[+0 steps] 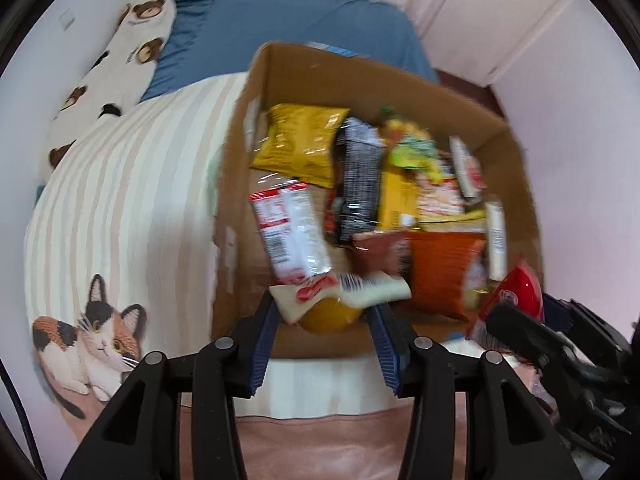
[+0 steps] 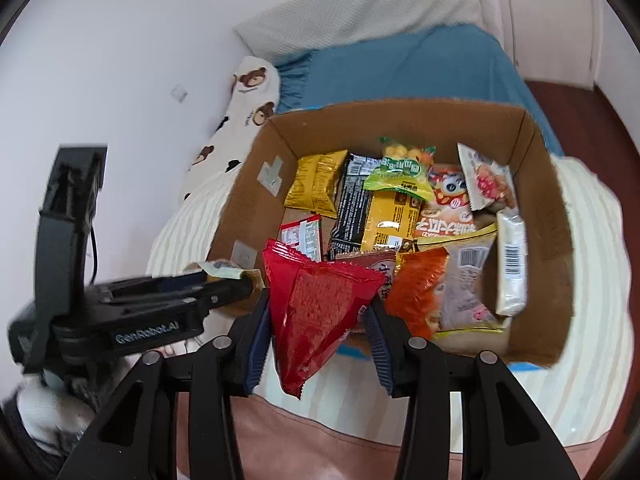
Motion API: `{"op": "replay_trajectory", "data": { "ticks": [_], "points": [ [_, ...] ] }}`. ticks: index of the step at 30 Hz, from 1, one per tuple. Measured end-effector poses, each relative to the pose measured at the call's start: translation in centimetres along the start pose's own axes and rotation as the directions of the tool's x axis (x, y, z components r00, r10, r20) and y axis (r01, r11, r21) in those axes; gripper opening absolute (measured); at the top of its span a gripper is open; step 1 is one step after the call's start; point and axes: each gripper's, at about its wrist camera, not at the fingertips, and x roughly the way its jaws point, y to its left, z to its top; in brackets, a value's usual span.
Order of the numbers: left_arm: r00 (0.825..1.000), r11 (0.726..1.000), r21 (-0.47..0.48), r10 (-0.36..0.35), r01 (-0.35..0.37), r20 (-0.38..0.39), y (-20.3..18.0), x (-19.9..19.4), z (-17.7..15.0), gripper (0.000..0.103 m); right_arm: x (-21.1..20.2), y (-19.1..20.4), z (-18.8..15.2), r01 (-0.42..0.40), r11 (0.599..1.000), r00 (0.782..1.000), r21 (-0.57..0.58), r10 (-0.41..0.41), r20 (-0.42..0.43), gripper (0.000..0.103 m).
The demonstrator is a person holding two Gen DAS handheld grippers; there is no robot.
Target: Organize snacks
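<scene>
The left gripper has its blue-padded jaws closed on a cream packet with red print; both pads press its ends, and a yellow rounded part of the packet hangs between the fingers just below the wrapper. The right gripper clamps a red foil packet across its middle, the packet's pointed lower end drooping down between the two fingers toward the camera. Straight ahead of both grippers stands the open cardboard box on a striped cream bed cover. Inside it, beyond the right gripper's fingertips, lie a yellow bag at the far left, a black bar wrapper beside it, a green-topped packet farther back, an orange crinkled bag just right of the held red packet, and a white narrow packet leaning at the right wall. A red-and-white packet lies just past the left gripper's fingertips, tilted against the box's left side. To the left of the left gripper, a cat picture shows on the cover; farther ahead are a bear-print pillow and a blue blanket. From the right wrist view the left gripper appears at the left, level with the box's near corner.
</scene>
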Motion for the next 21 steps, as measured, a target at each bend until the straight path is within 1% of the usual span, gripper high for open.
{"op": "replay_trajectory", "data": {
  "ticks": [1, 2, 3, 4, 5, 6, 7, 8, 9, 10, 11, 13, 16, 21],
  "points": [
    [1.000, 1.000, 0.003, 0.012, -0.012, -0.011, 0.1, 0.5, 0.4, 0.043, 0.9, -0.4, 0.4, 0.012, 1.000, 1.000, 0.016, -0.012, -0.025, 0.075],
    [1.000, 1.000, 0.004, 0.017, -0.017, -0.013, 0.0, 0.8, 0.4, 0.046, 1.4, -0.6, 0.7, 0.015, 1.000, 0.999, 0.027, -0.014, -0.037, 0.085],
    [1.000, 1.000, 0.002, 0.019, -0.019, -0.016, 0.0, 1.1, 0.6, 0.054, 1.8, -0.8, 0.8, 0.020, 0.999, 0.999, 0.032, -0.018, -0.047, 0.086],
    [1.000, 1.000, 0.001, 0.023, -0.023, -0.013, 0.0, 1.2, 0.6, 0.057, 2.2, -1.1, 1.0, 0.044, 0.999, 0.998, 0.031, -0.043, -0.055, 0.086],
    [1.000, 1.000, 0.005, 0.027, -0.027, -0.008, 0.0, 1.3, 0.6, 0.063, 2.4, -1.3, 1.1, 0.066, 0.997, 0.996, 0.027, -0.064, -0.058, 0.088],
    [0.999, 0.999, 0.014, 0.035, -0.035, 0.001, -0.3, 1.3, 0.6, 0.071, 2.5, -1.6, 1.1, 0.086, 0.996, 0.995, 0.023, -0.084, -0.060, 0.093],
    [0.999, 0.999, 0.024, 0.045, -0.045, 0.012, -0.4, 1.3, 0.7, 0.075, 2.5, -2.0, 1.1, 0.110, 0.994, 0.992, 0.024, -0.108, -0.058, 0.095],
    [0.998, 0.997, 0.035, 0.061, -0.062, 0.023, -0.7, 1.3, 0.7, 0.086, 2.5, -2.3, 1.2, 0.126, 0.992, 0.991, 0.026, -0.125, -0.057, 0.096],
    [0.997, 0.997, 0.042, 0.069, -0.070, 0.030, -0.9, 1.2, 0.7, 0.097, 2.5, -2.7, 1.2, 0.160, 0.987, 0.986, 0.029, -0.158, -0.057, 0.096],
    [0.997, 0.996, 0.048, 0.070, -0.071, 0.033, -1.0, 1.2, 0.7, 0.099, 2.4, -3.1, 1.2, 0.181, 0.983, 0.982, 0.031, -0.179, -0.056, 0.097],
    [0.997, 0.996, 0.048, 0.073, -0.075, 0.035, -1.1, 1.3, 0.7, 0.100, 2.4, -3.5, 1.1, 0.213, 0.977, 0.976, 0.029, -0.211, -0.054, 0.099],
    [0.997, 0.996, 0.049, 0.071, -0.073, 0.038, -1.4, 1.4, 0.6, 0.101, 2.3, -4.4, 1.0, 0.266, 0.963, 0.963, 0.034, -0.264, -0.050, 0.100],
    [0.995, 0.994, 0.054, 0.087, -0.090, 0.051, -1.8, 1.6, 0.4, 0.102, 2.2, -5.3, 0.6, 0.316, 0.948, 0.948, 0.037, -0.314, -0.050, 0.100],
    [0.994, 0.994, 0.052, 0.089, -0.092, 0.066, -2.5, 1.8, 0.2, 0.102, 1.8, -6.1, -0.1, 0.356, 0.934, 0.934, 0.037, -0.355, -0.032, 0.100]
  ]
}}
